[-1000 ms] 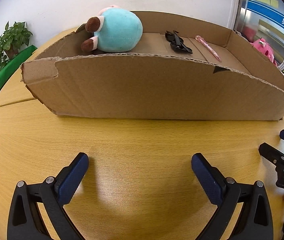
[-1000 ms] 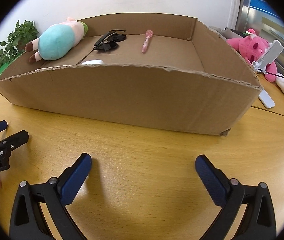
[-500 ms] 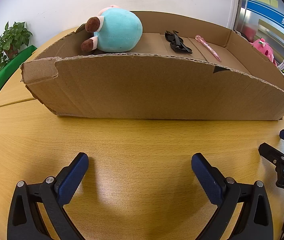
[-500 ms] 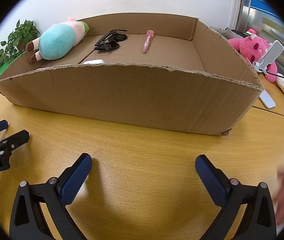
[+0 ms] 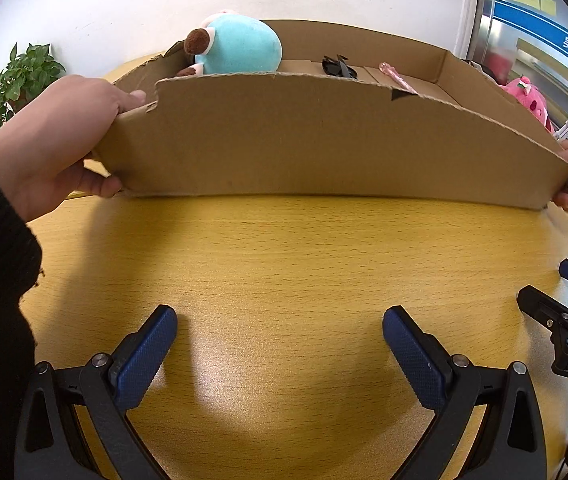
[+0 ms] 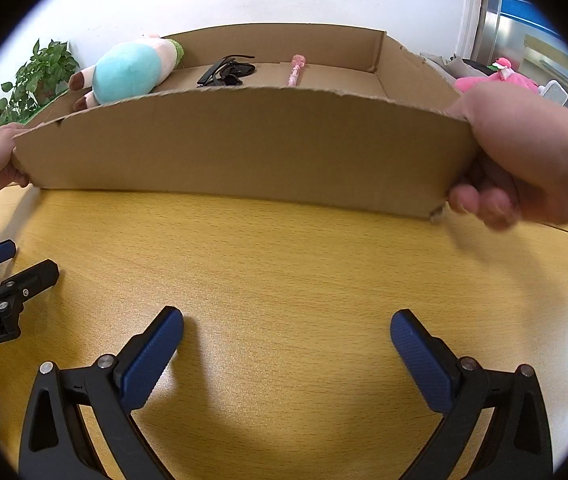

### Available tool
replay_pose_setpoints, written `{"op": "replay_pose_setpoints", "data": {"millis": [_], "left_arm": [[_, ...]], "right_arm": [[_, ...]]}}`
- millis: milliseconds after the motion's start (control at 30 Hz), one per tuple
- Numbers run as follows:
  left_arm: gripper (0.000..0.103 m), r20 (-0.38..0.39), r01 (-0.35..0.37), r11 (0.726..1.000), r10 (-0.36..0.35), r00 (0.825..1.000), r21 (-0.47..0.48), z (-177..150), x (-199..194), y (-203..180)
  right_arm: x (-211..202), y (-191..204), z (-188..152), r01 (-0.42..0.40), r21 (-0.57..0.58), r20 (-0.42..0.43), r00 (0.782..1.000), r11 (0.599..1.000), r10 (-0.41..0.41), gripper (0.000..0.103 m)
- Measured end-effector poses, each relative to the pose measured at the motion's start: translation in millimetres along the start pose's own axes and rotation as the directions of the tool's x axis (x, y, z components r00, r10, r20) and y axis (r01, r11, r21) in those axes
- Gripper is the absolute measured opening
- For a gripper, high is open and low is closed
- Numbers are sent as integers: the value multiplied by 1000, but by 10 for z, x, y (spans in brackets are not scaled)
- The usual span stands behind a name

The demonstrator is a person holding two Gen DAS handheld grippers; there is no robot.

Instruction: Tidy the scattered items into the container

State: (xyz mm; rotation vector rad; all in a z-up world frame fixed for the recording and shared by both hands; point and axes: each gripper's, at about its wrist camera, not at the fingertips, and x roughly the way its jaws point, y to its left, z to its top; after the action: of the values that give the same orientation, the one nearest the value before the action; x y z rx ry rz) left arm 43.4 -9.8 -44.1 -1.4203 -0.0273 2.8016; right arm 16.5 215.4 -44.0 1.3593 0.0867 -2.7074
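Observation:
A shallow cardboard box (image 5: pixel 324 148) (image 6: pixel 244 148) is gripped at both ends by a person's bare hands (image 5: pixel 64 132) (image 6: pixel 524 152), its near side lifted off the wooden table. Inside lie a teal plush toy (image 5: pixel 240 50) (image 6: pixel 124 76), black sunglasses (image 5: pixel 338 68) (image 6: pixel 228 72) and a pink pen (image 5: pixel 398 78) (image 6: pixel 296 69). My left gripper (image 5: pixel 280 336) rests on the table in front of the box, open and empty. My right gripper (image 6: pixel 287 340) also sits open and empty, and shows at the right edge (image 5: pixel 564 320) of the left wrist view.
A pink plush toy (image 5: pixel 528 98) (image 6: pixel 496 78) sits beyond the box's right end. Potted green plants (image 5: pixel 12 88) (image 6: pixel 32 88) stand at the far left by the white wall. The yellow wooden table (image 5: pixel 284 260) stretches between grippers and box.
Two hands have come in and taken hold of the box's ends, tilting and lifting it. Both grippers stay still on the table.

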Motion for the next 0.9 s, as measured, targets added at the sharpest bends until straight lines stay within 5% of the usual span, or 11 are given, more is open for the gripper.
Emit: {"op": "replay_pose_setpoints", "data": {"millis": [900], "left_arm": [[103,1,14,1000,-14,1000,18,11,0,-14]], "right_arm": [[5,2,0,0,0,-4,1000,1000,0,103]]}}
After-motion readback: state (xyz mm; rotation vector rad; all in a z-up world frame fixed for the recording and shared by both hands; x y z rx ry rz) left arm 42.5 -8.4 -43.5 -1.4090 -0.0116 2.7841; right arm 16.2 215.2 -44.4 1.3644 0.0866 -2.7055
